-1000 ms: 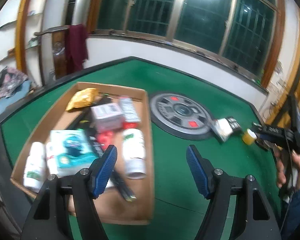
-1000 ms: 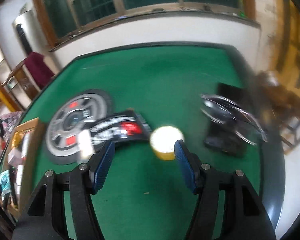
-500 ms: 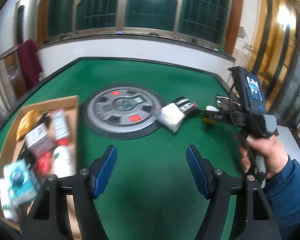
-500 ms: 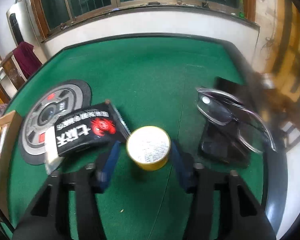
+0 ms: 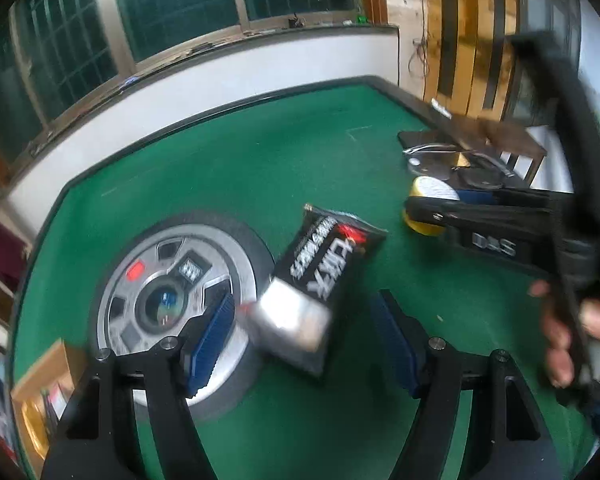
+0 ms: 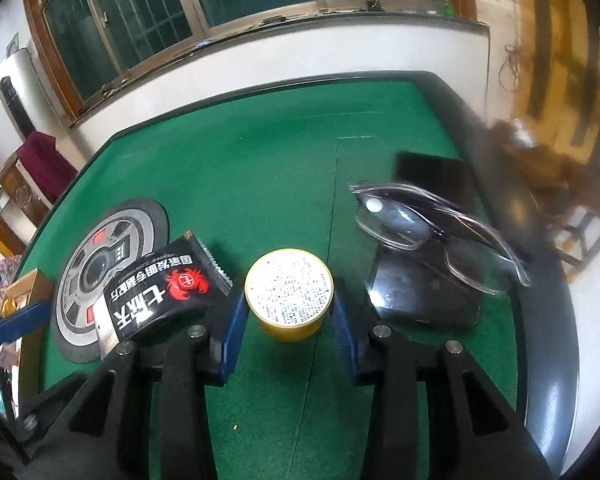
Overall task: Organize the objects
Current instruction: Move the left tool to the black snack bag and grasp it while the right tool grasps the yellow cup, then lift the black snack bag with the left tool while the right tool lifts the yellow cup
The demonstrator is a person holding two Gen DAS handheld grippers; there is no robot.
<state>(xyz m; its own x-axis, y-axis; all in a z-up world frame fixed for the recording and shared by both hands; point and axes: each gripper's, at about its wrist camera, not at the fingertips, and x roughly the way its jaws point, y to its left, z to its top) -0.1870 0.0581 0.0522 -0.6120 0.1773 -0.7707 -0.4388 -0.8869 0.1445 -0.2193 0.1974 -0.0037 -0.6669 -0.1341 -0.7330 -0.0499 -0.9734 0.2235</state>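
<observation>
- The left gripper (image 5: 304, 336) had swung right since the earlier frames, off the cardboard box (image 5: 40, 396) and across the green table (image 5: 236, 160) to the black packet (image 5: 320, 276). The box, which had filled its view, was now only a corner at the near left edge.
- Its jaws stood wide open, as before, with nothing between the pads. The packet lay just beyond the tips, its silver end overlapping the rim of the wheel-print mat (image 5: 168, 300).
- The right gripper (image 6: 288, 320) had closed in on the yellow tin (image 6: 289, 294). Earlier its jaws stood well apart, short of the tin; now the blue pads sat against both sides of it, gripping it.
- The tin appeared to rest on the table, right of the packet and left of the glasses (image 6: 432, 236), which lay on a dark case (image 6: 428, 292).
- In the left view the right gripper reached in from the right, held by a hand (image 5: 576, 336), with the tin at its tip.
- Judged from this, the tin looked ready to be lifted and carried left to the box, where other items already lay.
- The packet seemed next in line for the left gripper, which had yet to descend and close.
- One risk: the packet lay flat and half on the mat, so the pads might slide over it.
</observation>
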